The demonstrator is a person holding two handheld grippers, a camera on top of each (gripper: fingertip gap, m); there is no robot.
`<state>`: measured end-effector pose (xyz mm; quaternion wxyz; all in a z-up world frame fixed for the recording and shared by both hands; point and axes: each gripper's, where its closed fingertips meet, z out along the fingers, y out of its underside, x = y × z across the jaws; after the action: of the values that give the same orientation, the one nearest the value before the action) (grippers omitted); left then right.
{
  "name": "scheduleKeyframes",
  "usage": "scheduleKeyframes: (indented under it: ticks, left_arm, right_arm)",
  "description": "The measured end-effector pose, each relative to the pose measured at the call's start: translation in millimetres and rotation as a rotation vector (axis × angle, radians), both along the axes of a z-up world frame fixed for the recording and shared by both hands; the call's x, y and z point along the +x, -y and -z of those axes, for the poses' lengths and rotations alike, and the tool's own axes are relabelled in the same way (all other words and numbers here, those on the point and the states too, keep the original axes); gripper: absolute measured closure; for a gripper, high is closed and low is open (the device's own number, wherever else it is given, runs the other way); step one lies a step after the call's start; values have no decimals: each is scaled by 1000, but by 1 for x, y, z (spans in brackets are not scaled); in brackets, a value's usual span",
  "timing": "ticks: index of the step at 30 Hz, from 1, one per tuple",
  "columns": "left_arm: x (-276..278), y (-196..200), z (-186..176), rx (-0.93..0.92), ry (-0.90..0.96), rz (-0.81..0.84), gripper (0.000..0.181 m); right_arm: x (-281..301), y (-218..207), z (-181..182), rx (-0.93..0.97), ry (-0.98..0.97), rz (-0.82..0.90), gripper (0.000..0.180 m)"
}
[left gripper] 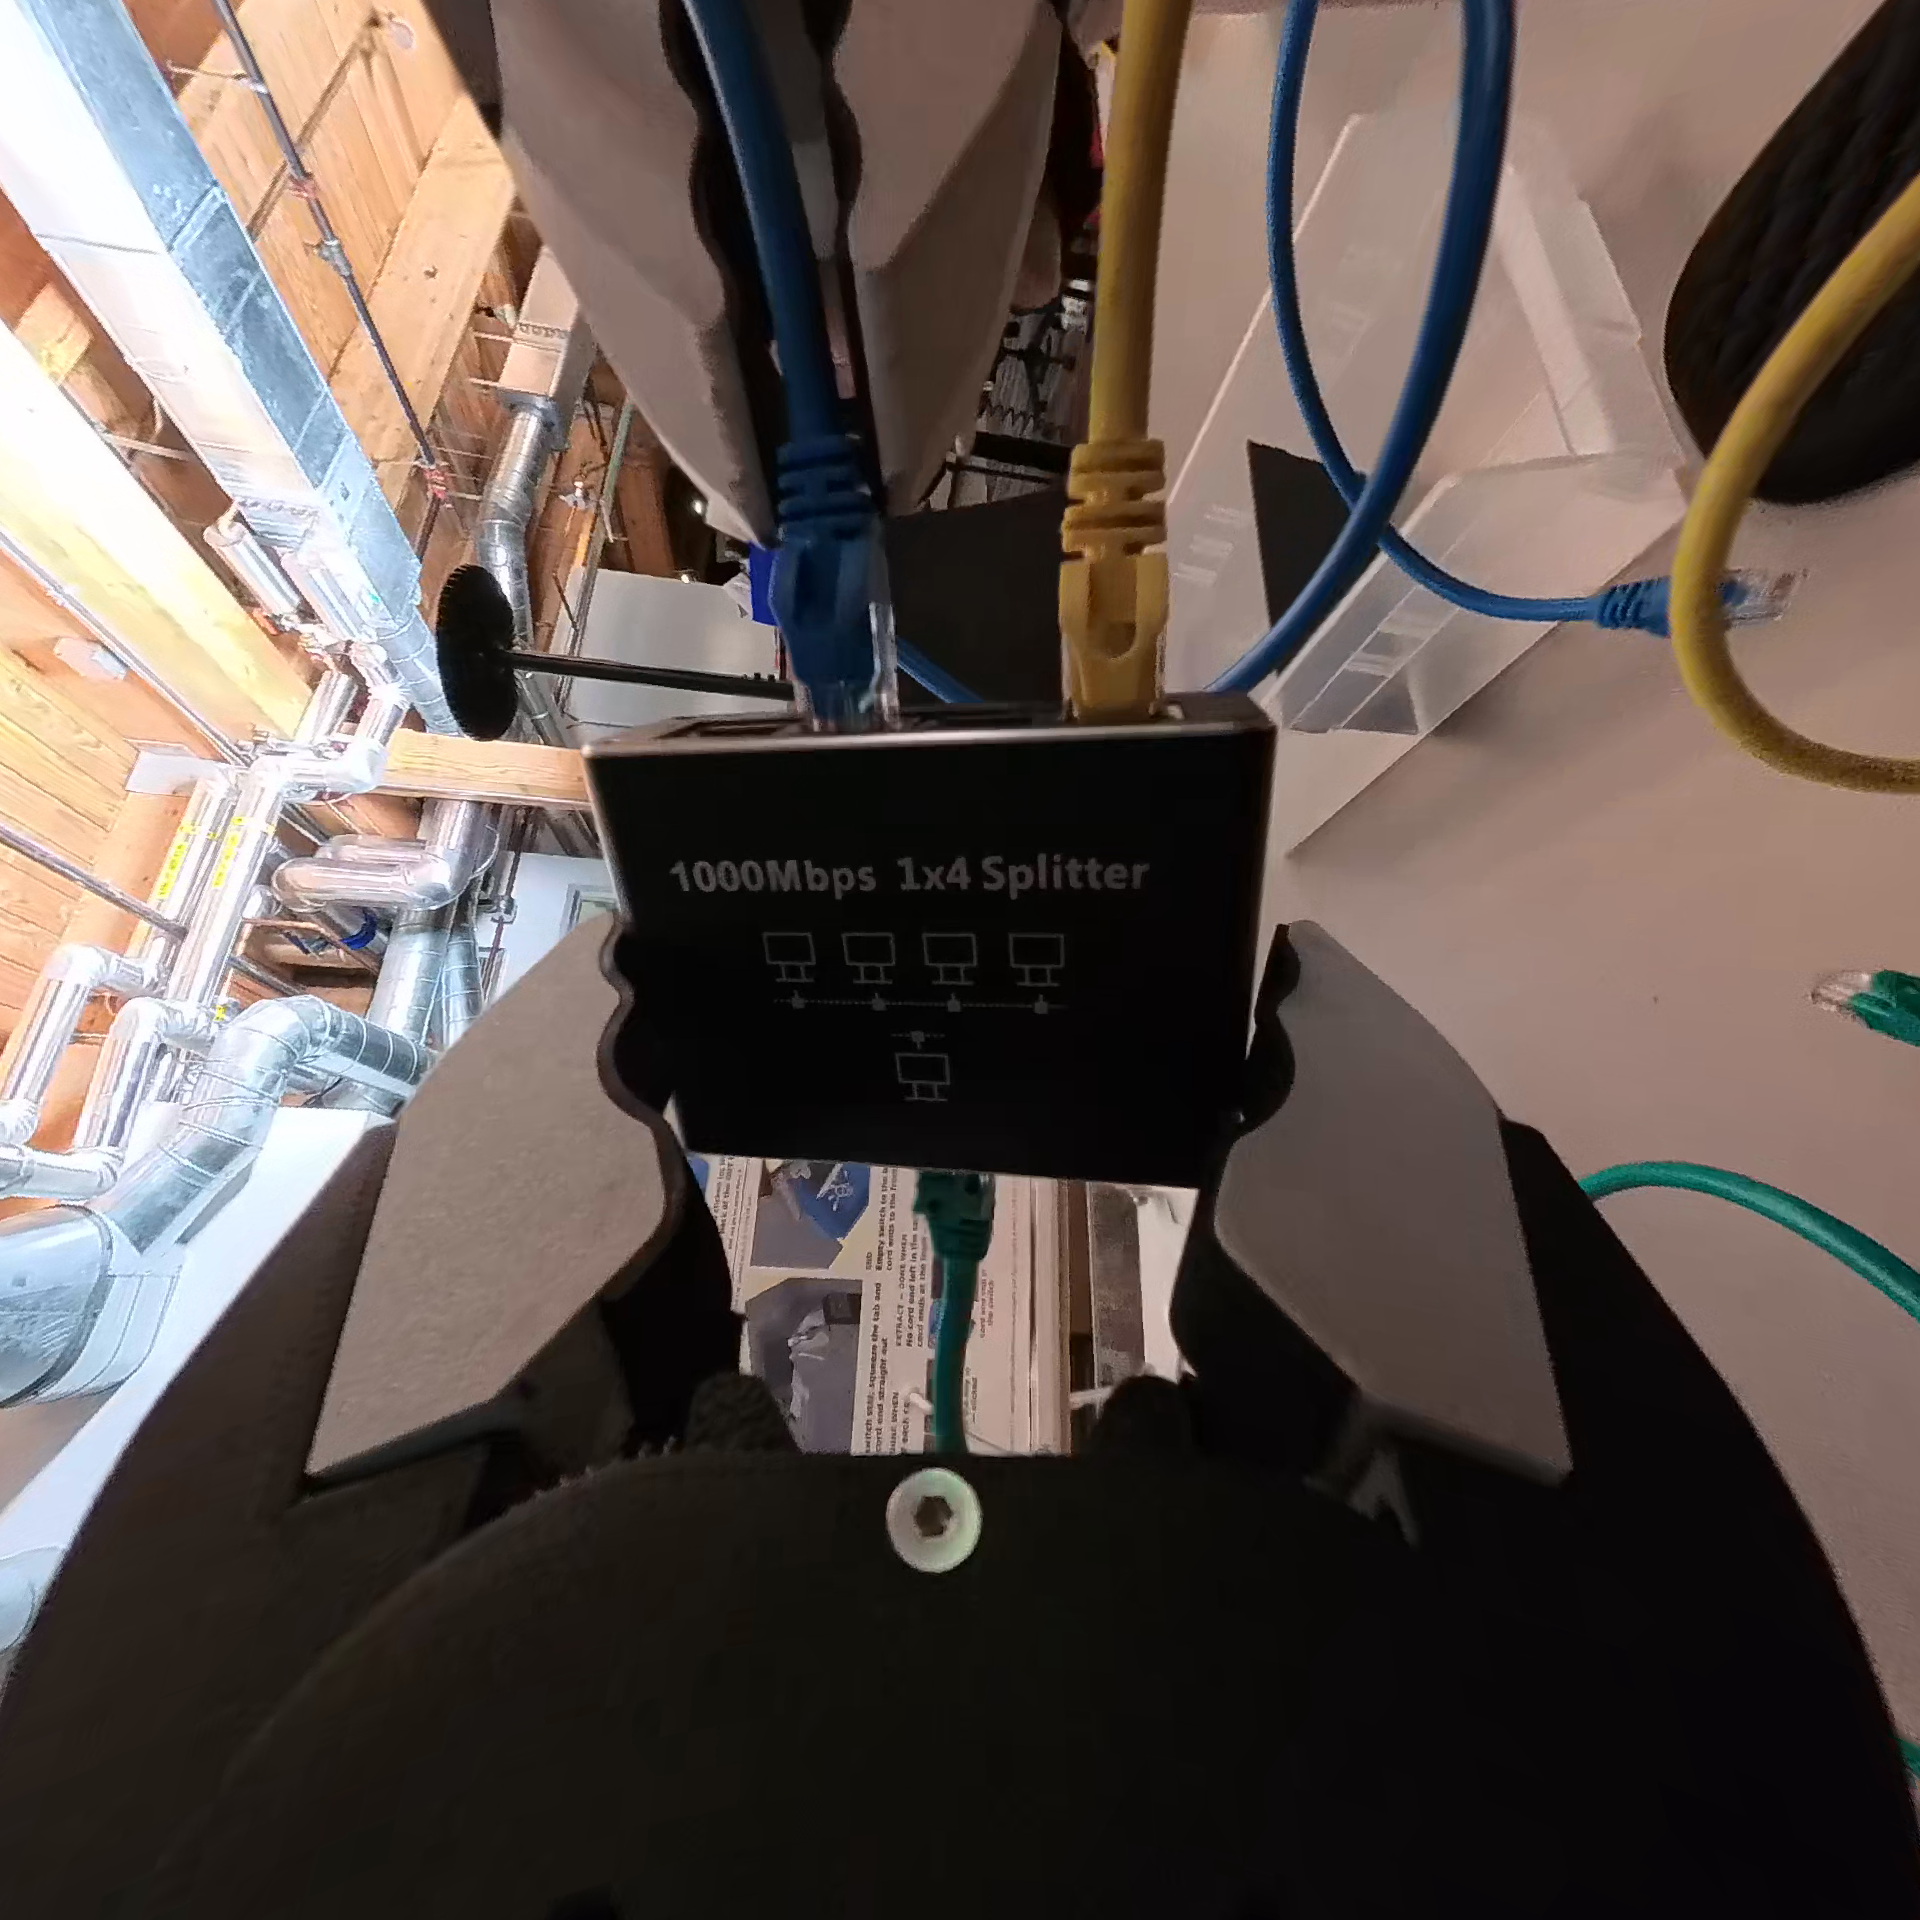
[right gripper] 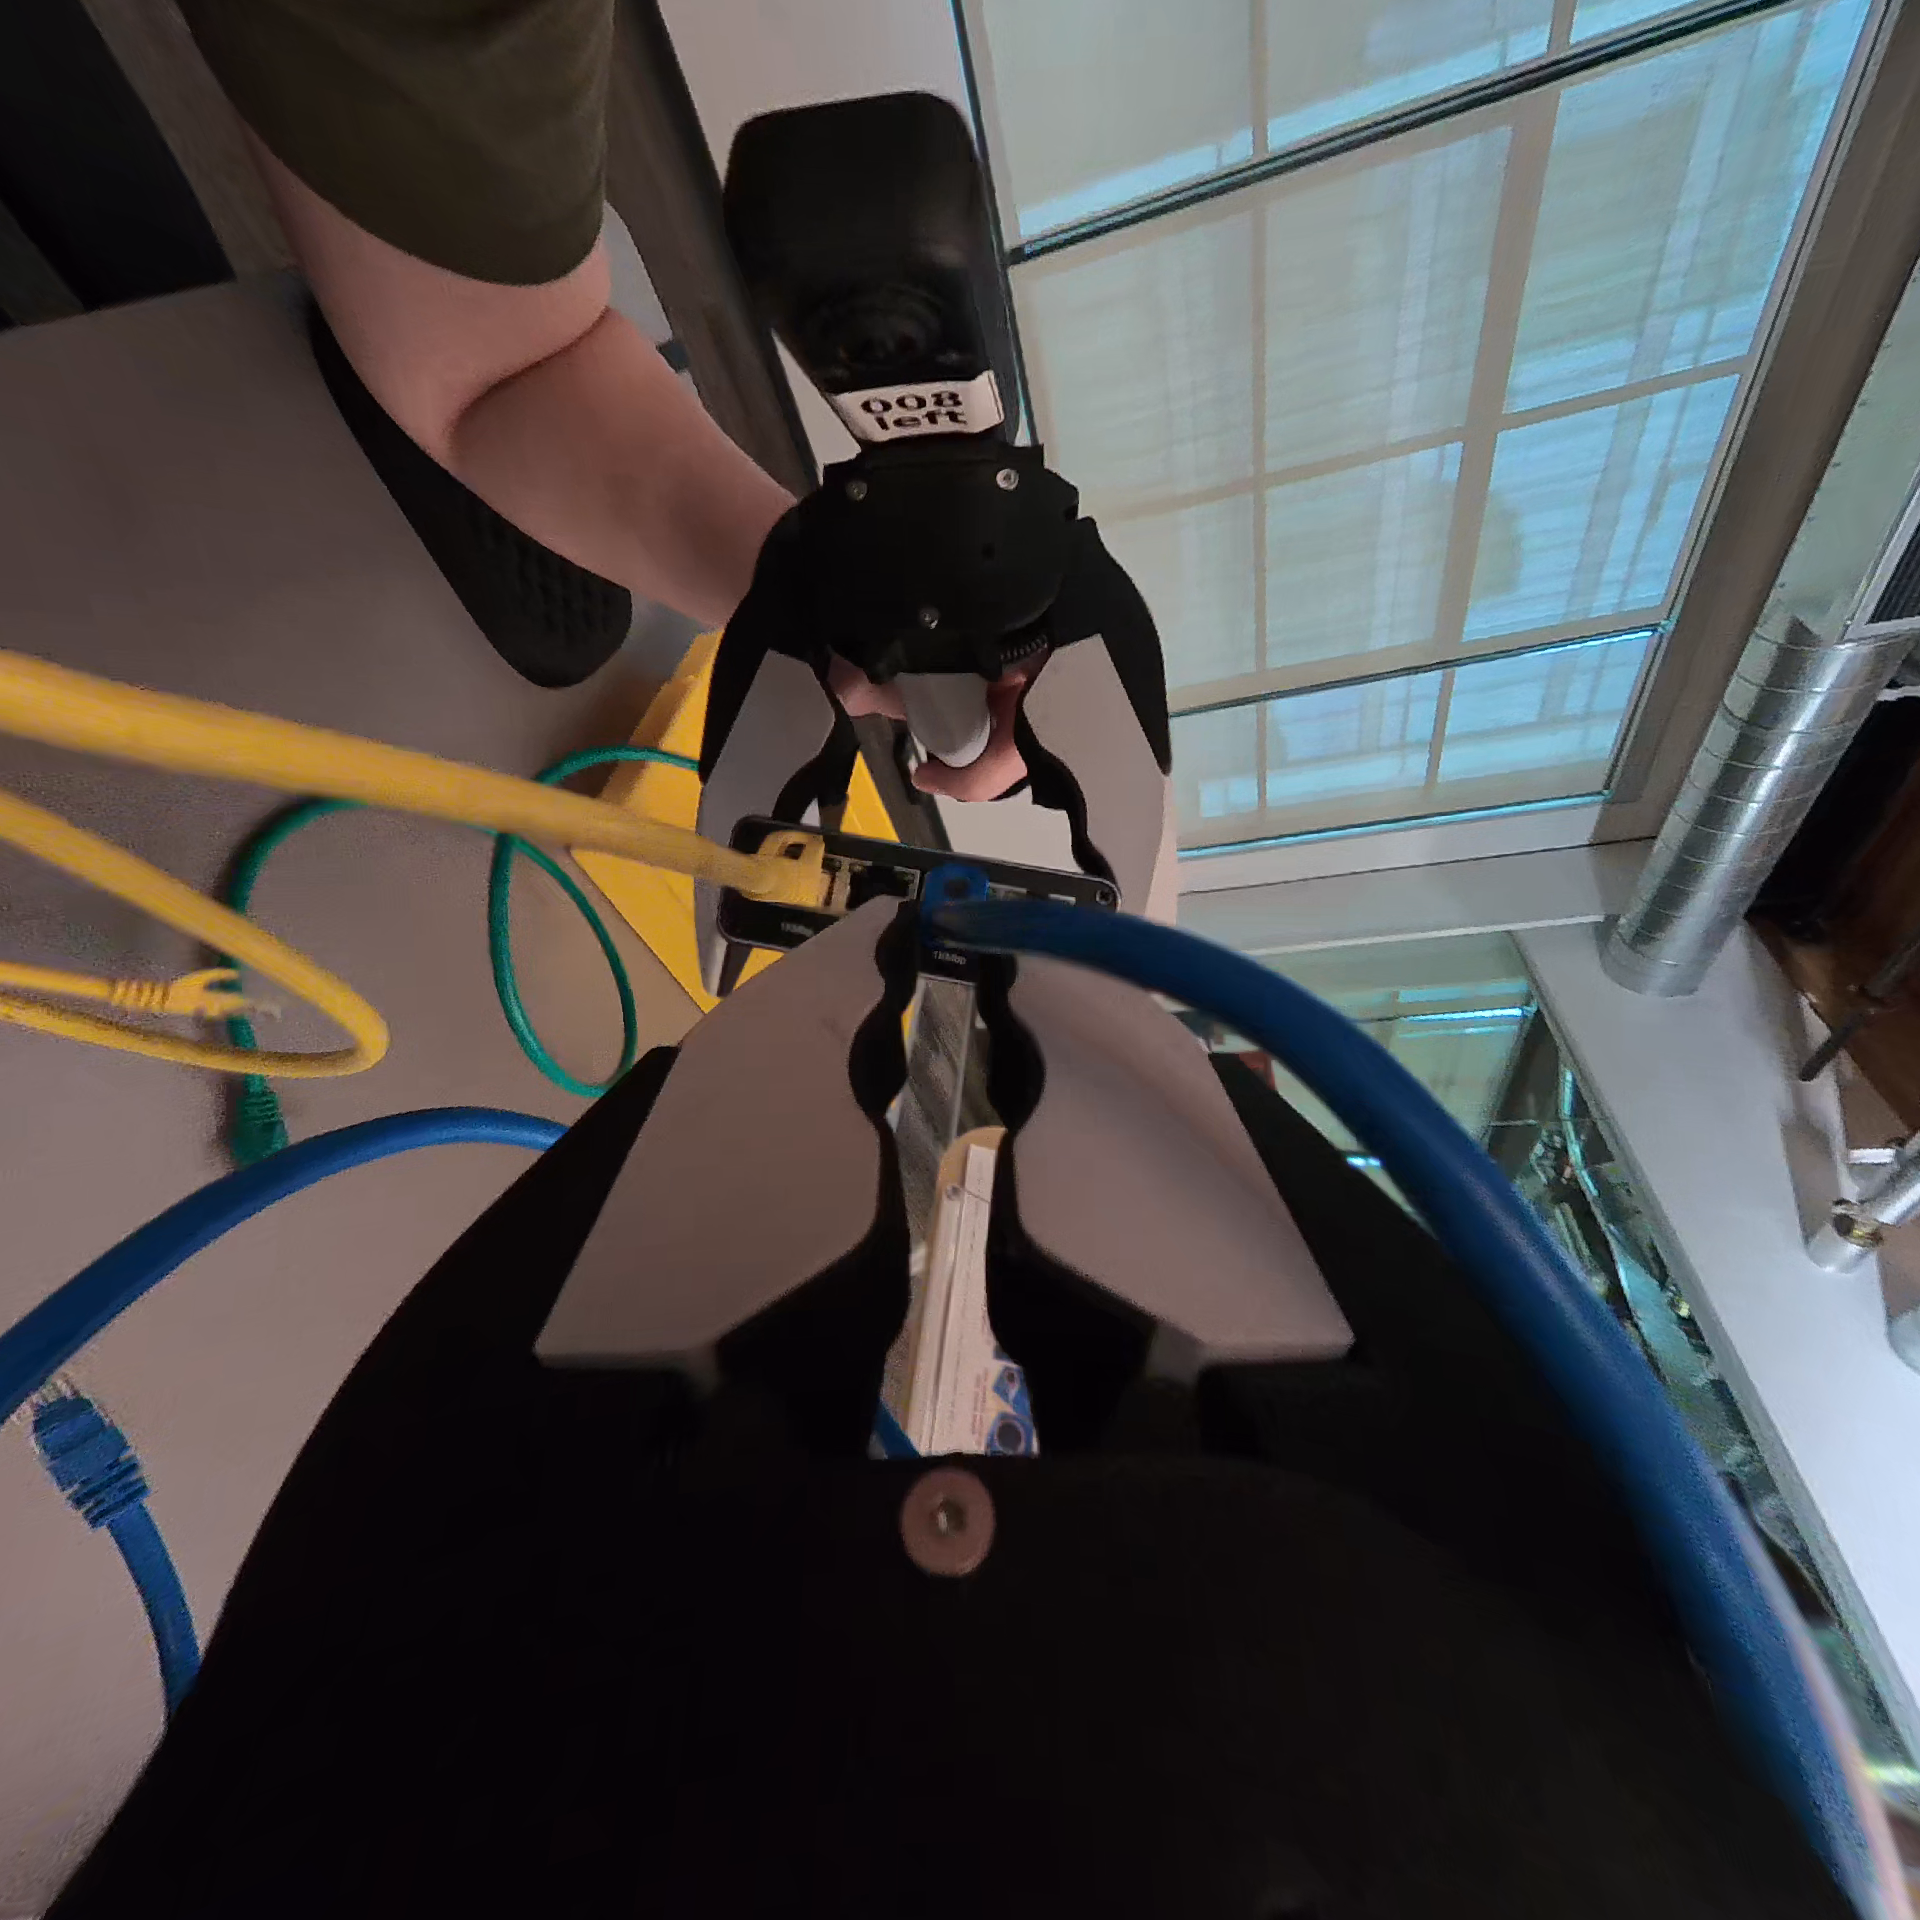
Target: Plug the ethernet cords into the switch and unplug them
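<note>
My left gripper [left gripper: 935, 1039] is shut on the sides of the black switch [left gripper: 925, 883] and holds it up off the table. A yellow cord's plug [left gripper: 1112, 623] sits in the rightmost top port. A green cord [left gripper: 956, 1247] is plugged into the bottom. My right gripper [left gripper: 821, 488] comes in from above, shut on a blue cord's plug [left gripper: 831, 592]. The plug's clear tip is at the mouth of a left port; how deep it sits I cannot tell. In the right wrist view my right gripper [right gripper: 935, 935] pinches the blue plug [right gripper: 951, 888] at the switch [right gripper: 1039, 896], which my left gripper [right gripper: 925, 831] holds.
Loose cord ends lie on the grey table [left gripper: 1558, 987]: a blue plug [left gripper: 1662, 603], a green plug [left gripper: 1870, 997] and a yellow plug [right gripper: 197, 992]. A clear plastic stand [left gripper: 1455, 499] and a black padded object [left gripper: 1818, 260] stand nearby. A person's arm [right gripper: 540, 416] reaches in. My hands' fingertips stand some 6 cm from each other.
</note>
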<state>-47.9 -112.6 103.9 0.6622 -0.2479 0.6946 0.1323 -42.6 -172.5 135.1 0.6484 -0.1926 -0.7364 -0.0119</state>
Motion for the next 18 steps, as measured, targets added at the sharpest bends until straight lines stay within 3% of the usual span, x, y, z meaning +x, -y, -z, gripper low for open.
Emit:
scheduleKeyframes:
  ticks: [11,18]
  left_arm:
    - [4,0,-35,104,-60,-87,72]
    - [10,-3,-59,258,-112,-168,72]
  right_arm:
    - [11,0,-27,45,-147,17,169]
    - [15,11,-44,280,-225,60,170]
